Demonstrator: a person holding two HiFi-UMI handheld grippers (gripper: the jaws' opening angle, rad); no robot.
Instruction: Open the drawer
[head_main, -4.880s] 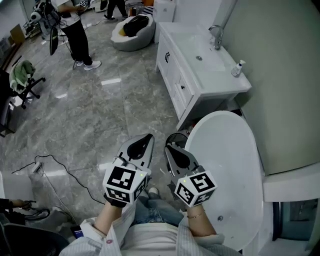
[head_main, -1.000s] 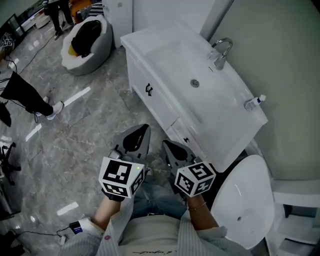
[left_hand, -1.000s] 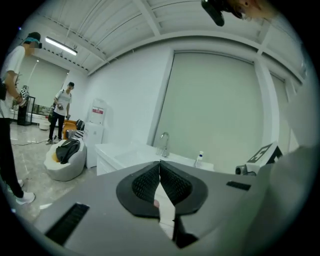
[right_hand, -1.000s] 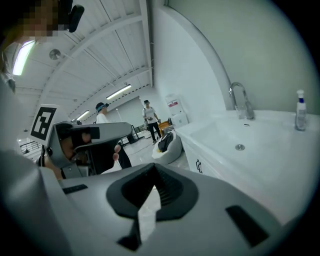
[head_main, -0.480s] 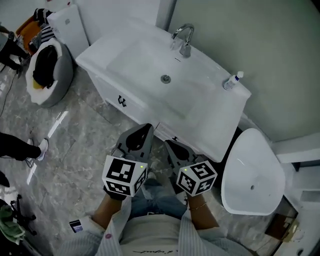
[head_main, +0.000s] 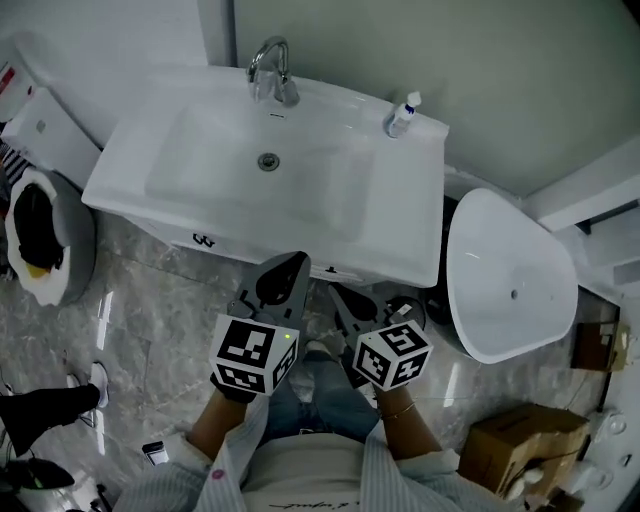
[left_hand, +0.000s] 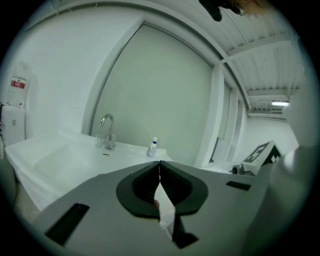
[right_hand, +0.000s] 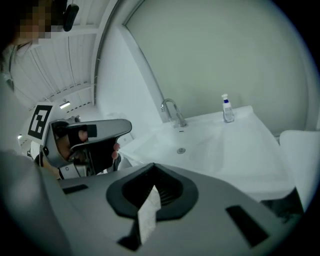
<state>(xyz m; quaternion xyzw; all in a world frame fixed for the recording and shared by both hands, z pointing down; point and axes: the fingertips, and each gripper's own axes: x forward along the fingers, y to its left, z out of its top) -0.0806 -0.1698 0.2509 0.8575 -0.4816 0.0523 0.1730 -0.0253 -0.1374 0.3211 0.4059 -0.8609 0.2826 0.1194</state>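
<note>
A white vanity (head_main: 400, 262) with a sink basin (head_main: 250, 175) stands straight ahead of me. Its front shows from above as a narrow strip with two small dark handles, one (head_main: 203, 240) at the left and one (head_main: 330, 270) nearer the middle; the drawers look closed. My left gripper (head_main: 293, 262) is shut and empty, its tip just short of the vanity front. My right gripper (head_main: 338, 295) is also shut and empty, a little lower, below the middle handle. The left gripper's (left_hand: 159, 162) jaws meet, pointing over the basin (left_hand: 55, 160). The right gripper's (right_hand: 153, 165) jaws are also closed.
A chrome faucet (head_main: 270, 65) and a small soap bottle (head_main: 401, 115) stand on the vanity's back edge. A white toilet (head_main: 510, 280) sits right of the vanity, a cardboard box (head_main: 520, 440) at the lower right. A grey round cushion bed (head_main: 40, 235) lies at the left.
The view has swung round so the vanity now lies squarely ahead instead of slanting away. Both grippers turned with it toward the vanity front and stayed shut.
</note>
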